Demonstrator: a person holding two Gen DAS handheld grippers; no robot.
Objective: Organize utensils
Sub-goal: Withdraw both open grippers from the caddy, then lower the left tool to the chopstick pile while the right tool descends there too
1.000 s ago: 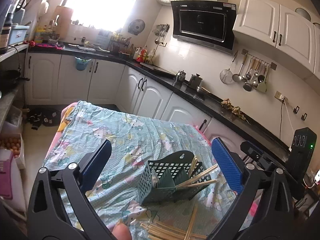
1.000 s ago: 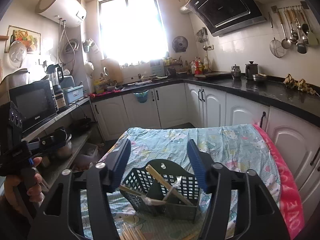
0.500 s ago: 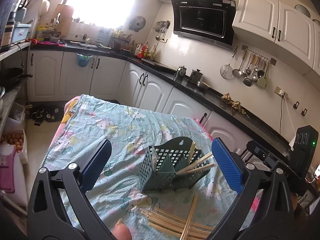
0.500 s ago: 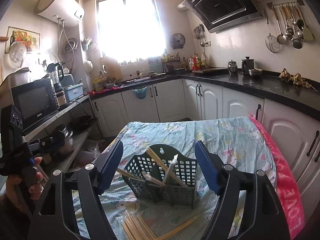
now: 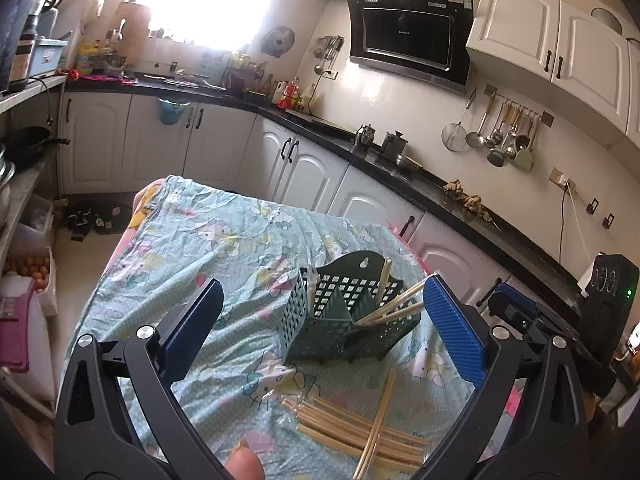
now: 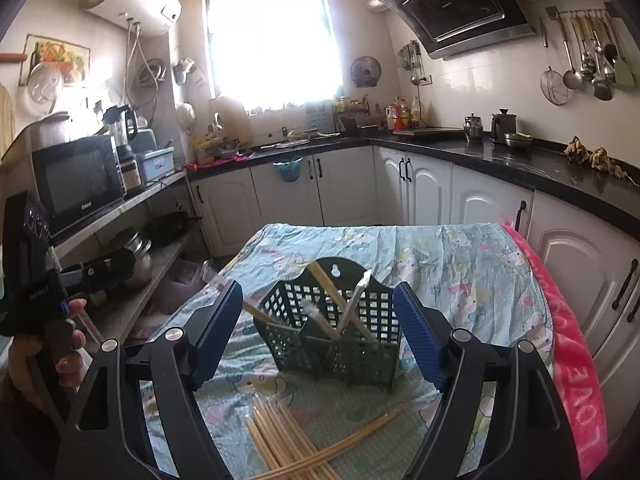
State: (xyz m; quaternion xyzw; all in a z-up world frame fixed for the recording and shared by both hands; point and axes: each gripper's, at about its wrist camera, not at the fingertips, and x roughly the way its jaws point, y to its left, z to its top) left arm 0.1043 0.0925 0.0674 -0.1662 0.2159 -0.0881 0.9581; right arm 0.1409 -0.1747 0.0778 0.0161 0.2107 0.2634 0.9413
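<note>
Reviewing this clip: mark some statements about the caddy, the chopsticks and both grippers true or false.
1. The green caddy stands upright on the cloth. True.
2. All chopsticks are in the caddy. False: a loose pile lies on the cloth in front of it.
3. The right gripper holds a chopstick. False: its opening jaws hold nothing.
4. The left gripper is open and empty. True.
5. The caddy is empty. False: several sticks lean inside.

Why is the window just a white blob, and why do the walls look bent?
In the right wrist view the window is blown out by daylight and hazes the wall around it; in the left wrist view the same glare washes out the top left. Both fisheye lenses bow the cabinets and darken the corners; the green basket at the centre stays sharp.
</note>
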